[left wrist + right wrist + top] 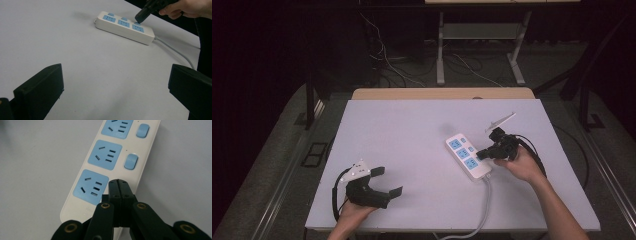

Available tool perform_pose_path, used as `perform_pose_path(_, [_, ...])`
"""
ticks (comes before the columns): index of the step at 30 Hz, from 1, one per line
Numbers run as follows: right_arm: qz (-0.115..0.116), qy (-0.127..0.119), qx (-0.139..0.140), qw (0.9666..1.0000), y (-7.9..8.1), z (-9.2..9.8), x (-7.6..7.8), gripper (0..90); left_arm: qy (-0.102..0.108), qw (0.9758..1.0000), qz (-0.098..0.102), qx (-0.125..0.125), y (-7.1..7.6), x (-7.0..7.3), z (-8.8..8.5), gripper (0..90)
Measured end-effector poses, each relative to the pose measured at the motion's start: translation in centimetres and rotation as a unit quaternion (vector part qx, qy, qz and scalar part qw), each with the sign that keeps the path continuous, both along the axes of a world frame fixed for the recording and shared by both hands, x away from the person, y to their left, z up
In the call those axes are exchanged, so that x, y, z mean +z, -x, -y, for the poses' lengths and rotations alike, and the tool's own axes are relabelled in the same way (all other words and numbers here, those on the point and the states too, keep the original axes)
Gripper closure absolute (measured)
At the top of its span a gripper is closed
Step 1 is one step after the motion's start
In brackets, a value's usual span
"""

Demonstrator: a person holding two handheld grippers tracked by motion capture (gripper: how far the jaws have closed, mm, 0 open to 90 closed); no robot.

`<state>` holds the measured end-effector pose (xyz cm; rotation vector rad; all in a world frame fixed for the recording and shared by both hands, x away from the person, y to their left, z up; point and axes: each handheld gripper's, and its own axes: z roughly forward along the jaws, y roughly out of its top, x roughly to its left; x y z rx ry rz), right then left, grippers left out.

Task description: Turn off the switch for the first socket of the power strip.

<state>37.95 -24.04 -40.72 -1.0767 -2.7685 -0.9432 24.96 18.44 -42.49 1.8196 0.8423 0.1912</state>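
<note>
A white power strip (468,156) with three blue sockets lies right of the table's middle, its grey cord (484,210) running off the front edge. My right gripper (481,153) is shut, and its joined tips (118,182) rest on the strip beside the socket nearest the cord (91,187), where that socket's switch lies hidden under them. Two other blue switches (131,161) show beyond. My left gripper (388,181) sits open and empty at the front left, its jaws wide apart (117,92) and pointing toward the strip (125,25).
The white tabletop (402,130) ends in a wooden edge (442,93) at the back. Behind it stand a desk's metal legs (440,55) with loose cables on the dark floor. The strip's cord (175,51) crosses the table surface near the person's right arm.
</note>
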Motion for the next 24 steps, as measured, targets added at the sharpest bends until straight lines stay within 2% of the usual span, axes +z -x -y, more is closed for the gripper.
perform_pose_path(2, [0.004,0.007,0.007,0.9999,0.1,-0.2,0.1,90.0,0.0,1.0,0.0,-0.002,0.0,0.0,0.0,0.0])
perform_pose_path(6, [0.001,0.005,0.011,0.9999,0.2,-0.4,0.2,90.0,0.001,1.0,0.0,-0.001,0.0,0.0,0.0,0.0])
perform_pose_path(11, [0.0,-0.004,0.007,1.0,0.1,-0.1,0.5,90.0,0.001,1.0,0.0,0.001,0.0,0.0,0.0,0.0])
perform_pose_path(24, [0.014,-0.029,-0.005,0.9995,0.5,1.3,1.8,90.0,0.001,1.0,-0.001,0.0,0.1,0.0,0.0,0.0])
